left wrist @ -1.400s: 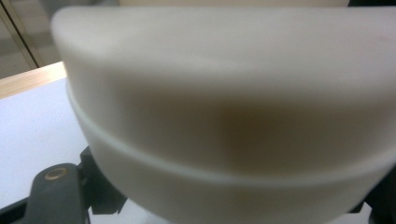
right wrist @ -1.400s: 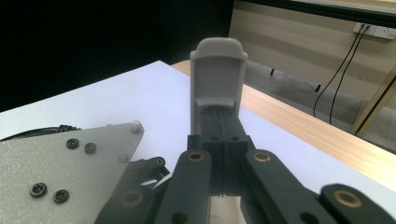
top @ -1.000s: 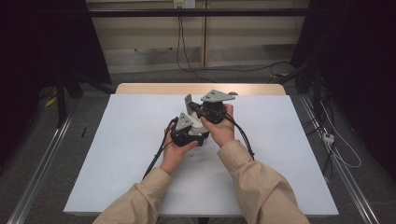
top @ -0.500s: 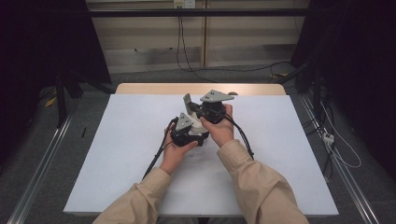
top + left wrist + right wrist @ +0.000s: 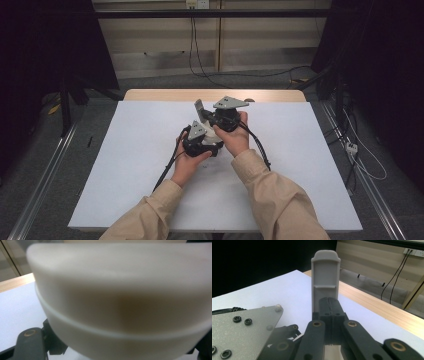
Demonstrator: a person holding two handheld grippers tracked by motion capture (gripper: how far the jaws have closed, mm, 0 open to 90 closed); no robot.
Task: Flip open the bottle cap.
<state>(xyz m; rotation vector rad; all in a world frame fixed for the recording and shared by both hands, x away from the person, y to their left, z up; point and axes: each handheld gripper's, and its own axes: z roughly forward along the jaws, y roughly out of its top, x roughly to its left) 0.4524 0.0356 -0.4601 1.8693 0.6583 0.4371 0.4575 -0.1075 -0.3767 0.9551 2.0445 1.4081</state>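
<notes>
At the centre of the high view, a large white table [image 5: 125,170] with a strip of bare wood along its far edge carries nothing but the person's two hands, which meet just above the middle of the frame. Tan sleeves [image 5: 280,200] rise from the bottom edge.

The right gripper [image 5: 200,111], the upper of the two in that view, points toward the upper left. In the right gripper view its black jaws are pressed together at the bottom centre, pinching the lower end of a thin grey plastic piece [image 5: 325,277] that stands upright above them, rounded at its top.

The left gripper [image 5: 210,134] sits just below and to the left, its nose tucked under the right one. In the left gripper view a large, blurred cream-white rounded piece [image 5: 120,297] spans nearly the whole frame, very close to the lens; one black jaw shows at the lower left. The jaws appear closed around this piece, though the contact itself is hidden.

The two grippers are close together, and their black cables [image 5: 167,167] trail toward the bottom of the frame. The likely risks: the grey piece is gripped at its very end, so a sideways knock from the other gripper could lever it out of the pinch. The cream piece is smooth and rounded, so it may slip if the hold loosens. A cable could also snag a sleeve.
</notes>
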